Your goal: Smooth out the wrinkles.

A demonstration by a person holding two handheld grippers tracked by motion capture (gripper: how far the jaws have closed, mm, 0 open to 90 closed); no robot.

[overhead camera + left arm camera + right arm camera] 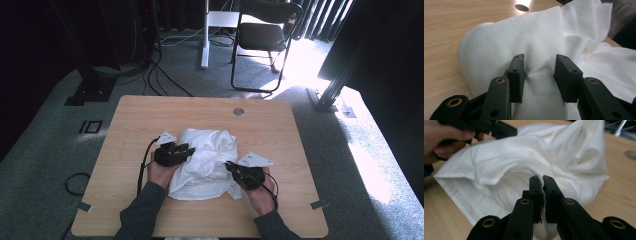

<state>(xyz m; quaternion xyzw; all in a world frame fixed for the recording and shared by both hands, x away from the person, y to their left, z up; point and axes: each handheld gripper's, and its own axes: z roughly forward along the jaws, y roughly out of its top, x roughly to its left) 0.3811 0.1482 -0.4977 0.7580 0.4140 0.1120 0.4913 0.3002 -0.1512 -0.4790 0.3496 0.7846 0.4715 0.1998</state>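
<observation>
The near fold of the white cloth (499,162) is covered by the right gripper (542,181) in its own view, and the pinched layer between the jaws is barely seen. In the high view, the person's sleeves (142,212) are cut off at the table's (150,107) near edge. The left hand (441,141) is blurred.

- Bare light wooden tabletop (150,112) along the far edge, open for passing, broken only by a small round grey grommet (238,111).
- Wide free strips at the left and right edges.
- Centre blocked by a rumpled white cloth heap (207,160), bunched highest at its far side.
- Flanks of the heap taken by the left gripper (181,152) and right gripper (231,166), both touching it.
- Near edge crossed by both forearms.
- Black folding chair (265,35) well beyond, on the floor.
</observation>
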